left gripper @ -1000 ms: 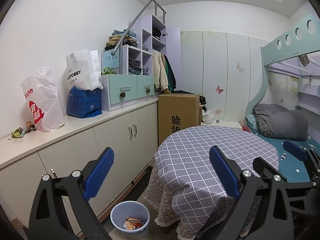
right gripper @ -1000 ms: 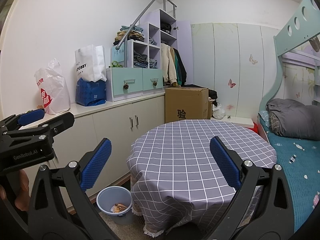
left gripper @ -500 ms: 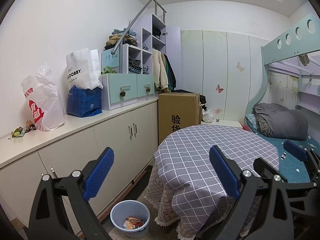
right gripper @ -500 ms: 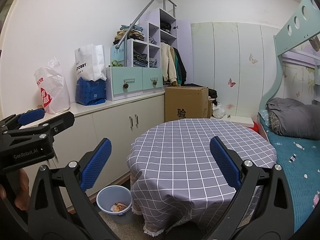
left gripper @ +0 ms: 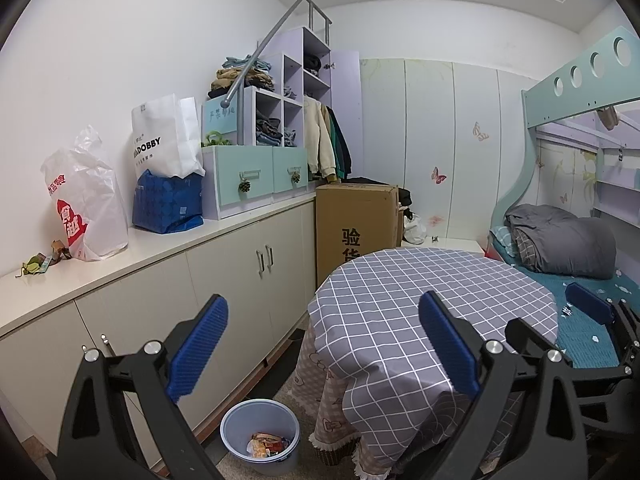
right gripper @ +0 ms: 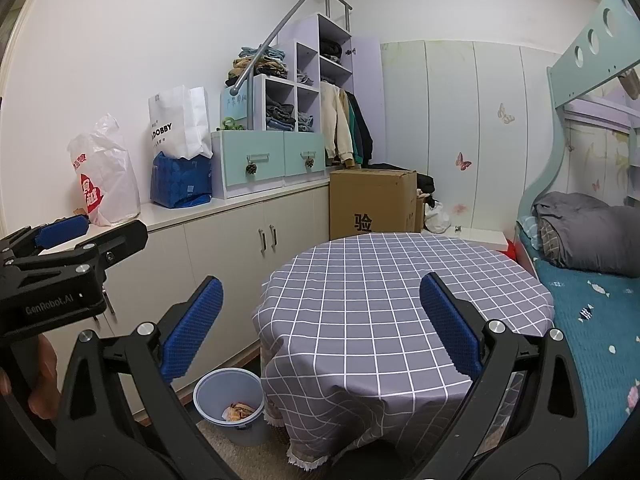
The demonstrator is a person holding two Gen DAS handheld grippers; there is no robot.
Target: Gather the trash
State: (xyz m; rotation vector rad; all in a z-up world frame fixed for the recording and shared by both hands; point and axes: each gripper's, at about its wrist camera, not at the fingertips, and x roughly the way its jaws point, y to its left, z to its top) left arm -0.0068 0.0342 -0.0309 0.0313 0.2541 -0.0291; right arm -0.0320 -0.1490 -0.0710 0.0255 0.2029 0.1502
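Between the long cream cabinet (left gripper: 224,276) and the round table with grey checked cloth (left gripper: 420,312) runs a narrow floor strip, and at its near end stands one pale blue plastic bin (left gripper: 260,436) with colourful wrappers (left gripper: 268,445) inside, touching the cloth's fringe. Both my tongs are spread wide and hold nothing: left gripper (left gripper: 320,344) and right gripper (right gripper: 320,320) hover above the table's near edge. On the countertop I count two white bags, one blue bag (left gripper: 168,204) and some small scraps (left gripper: 38,262) at its left end.
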